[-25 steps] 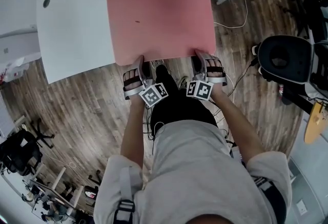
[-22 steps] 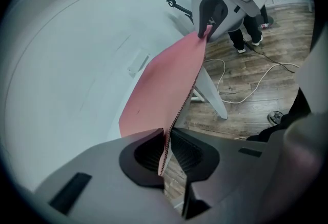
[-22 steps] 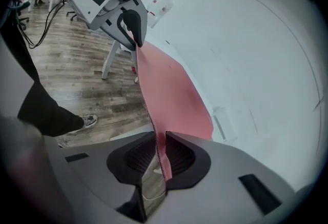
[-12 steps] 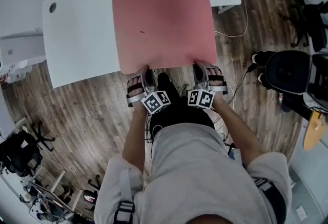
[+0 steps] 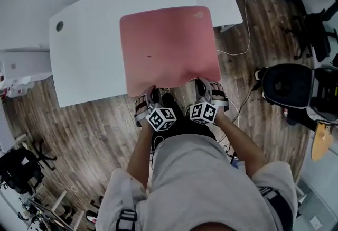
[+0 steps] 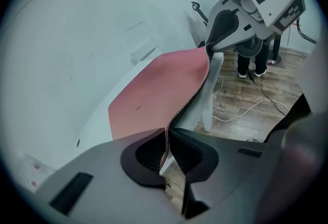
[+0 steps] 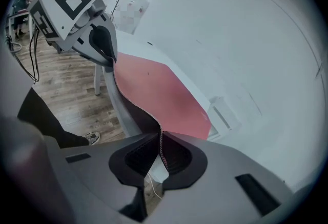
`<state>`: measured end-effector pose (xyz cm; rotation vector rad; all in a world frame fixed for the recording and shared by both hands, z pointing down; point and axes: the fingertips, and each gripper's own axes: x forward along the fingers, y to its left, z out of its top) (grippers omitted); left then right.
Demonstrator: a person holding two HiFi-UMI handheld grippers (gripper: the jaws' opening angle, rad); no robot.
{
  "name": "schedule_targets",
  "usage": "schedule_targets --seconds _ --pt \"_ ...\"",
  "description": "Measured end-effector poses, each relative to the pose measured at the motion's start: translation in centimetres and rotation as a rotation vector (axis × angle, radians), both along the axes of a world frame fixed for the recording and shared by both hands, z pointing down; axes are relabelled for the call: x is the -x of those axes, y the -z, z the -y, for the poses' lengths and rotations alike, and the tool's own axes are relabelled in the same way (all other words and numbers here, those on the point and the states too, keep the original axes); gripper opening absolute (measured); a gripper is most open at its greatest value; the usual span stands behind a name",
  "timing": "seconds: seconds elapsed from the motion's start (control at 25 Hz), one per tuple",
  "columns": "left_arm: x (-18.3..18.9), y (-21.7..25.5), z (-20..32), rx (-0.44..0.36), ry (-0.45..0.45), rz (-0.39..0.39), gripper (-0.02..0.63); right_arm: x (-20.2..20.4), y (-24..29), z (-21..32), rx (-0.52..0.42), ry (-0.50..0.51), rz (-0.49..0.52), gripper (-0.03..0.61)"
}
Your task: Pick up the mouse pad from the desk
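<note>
Where L gripper (image 6: 165,152) and R gripper (image 7: 161,152) just clamped its stitched edge, thin pink mouse pad (image 5: 169,47) buckles — floppy.

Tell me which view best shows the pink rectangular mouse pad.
The head view: the pink rectangular mouse pad shows nearly whole, overhanging the white desk. The left gripper view and the right gripper view show only its stitched edge and a foreshortened strip.
</note>
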<state>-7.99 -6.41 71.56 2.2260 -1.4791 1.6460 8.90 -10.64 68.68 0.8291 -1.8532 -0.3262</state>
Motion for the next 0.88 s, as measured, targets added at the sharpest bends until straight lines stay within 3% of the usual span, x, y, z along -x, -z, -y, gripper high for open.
schedule_targets --seconds 0.36,0.68,0.88 --pt "0.4 0.6 2.3 0.060 -0.025 -0.062 0.037 1.1 1.5 3.0 -0.010 -0.051 -0.016 0.055" --pt "0.4 0.2 2.3 0.225 0.046 -0.294 0.035 2.3 2.9 4.7 -0.021 -0.098 -0.025 0.054" --pt "0.6 1.2 3.5 0.250 0.031 -0.345 0.035 2.6 3.9 5.6 -0.028 -0.151 -0.003 0.052"
